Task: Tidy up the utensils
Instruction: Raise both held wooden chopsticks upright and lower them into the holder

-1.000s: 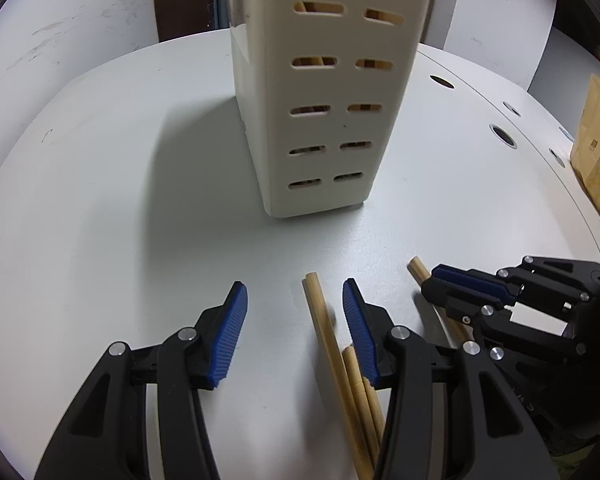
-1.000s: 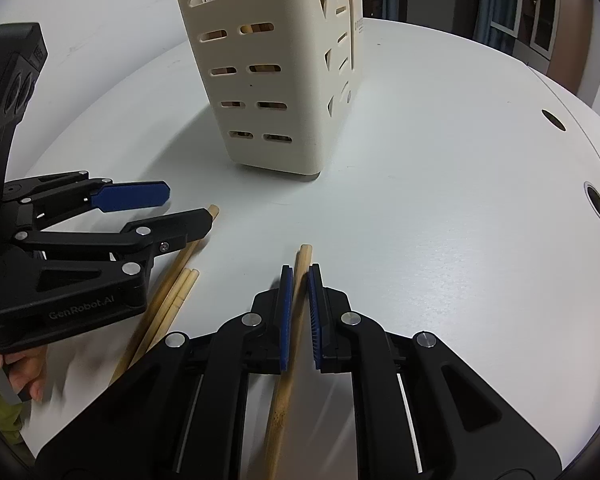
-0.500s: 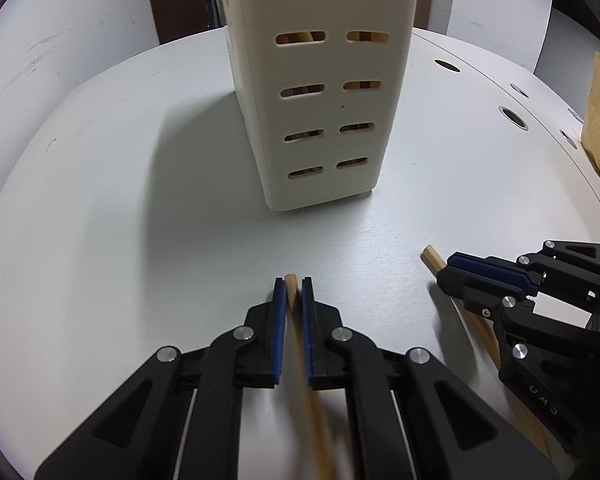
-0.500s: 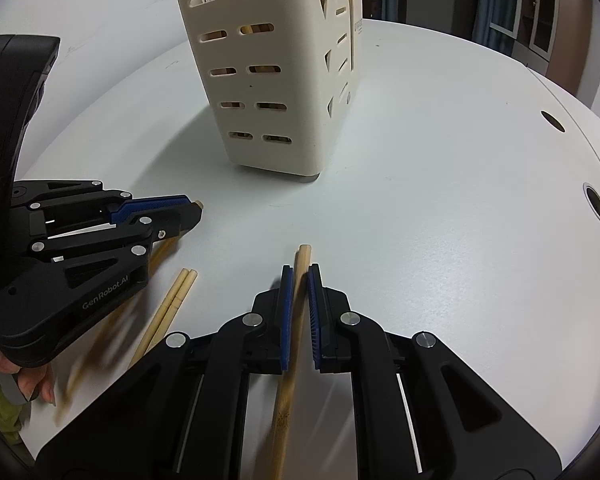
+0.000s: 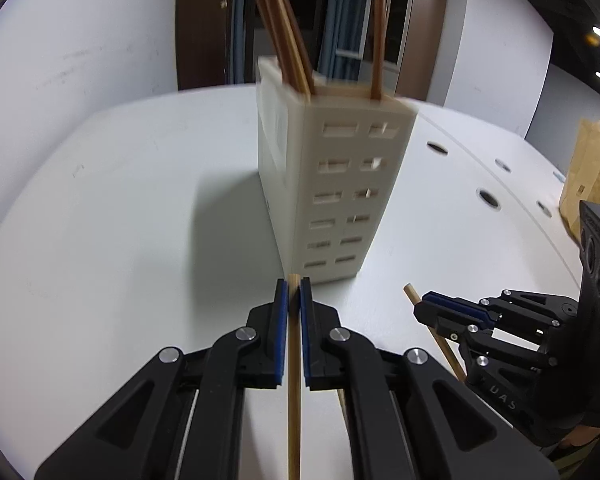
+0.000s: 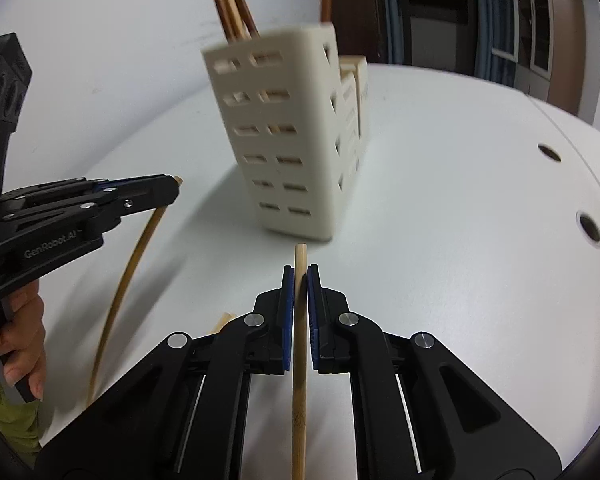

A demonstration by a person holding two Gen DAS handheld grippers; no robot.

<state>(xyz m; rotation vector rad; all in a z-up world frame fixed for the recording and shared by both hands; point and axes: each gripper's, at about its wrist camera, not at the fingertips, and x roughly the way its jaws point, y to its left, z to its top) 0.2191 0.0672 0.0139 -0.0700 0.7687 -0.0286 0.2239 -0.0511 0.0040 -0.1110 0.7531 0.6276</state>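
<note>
Both lifted | left tongs (image 5: 293, 296) clamp chopstick (image 5: 294, 400) | right tongs (image 6: 300, 284) clamp another chopstick (image 6: 300, 360)

Matt cream plastic holder (image 5: 340, 184), smooth pale wooden chopsticks (image 6: 300, 360), matt white table (image 6: 460, 200).

Office or lab room, white table (image 5: 140, 208) with cable holes, glass-fronted wooden cabinet (image 5: 404, 28), dark door (image 5: 204, 24), plain walls

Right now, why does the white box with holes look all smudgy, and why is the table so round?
Left wrist view: the cream slotted plastic utensil holder is smeared by motion blur, its shadow falling left. Right wrist view: the holder blurs too; the fisheye lens bends the white table into a curve.
</note>
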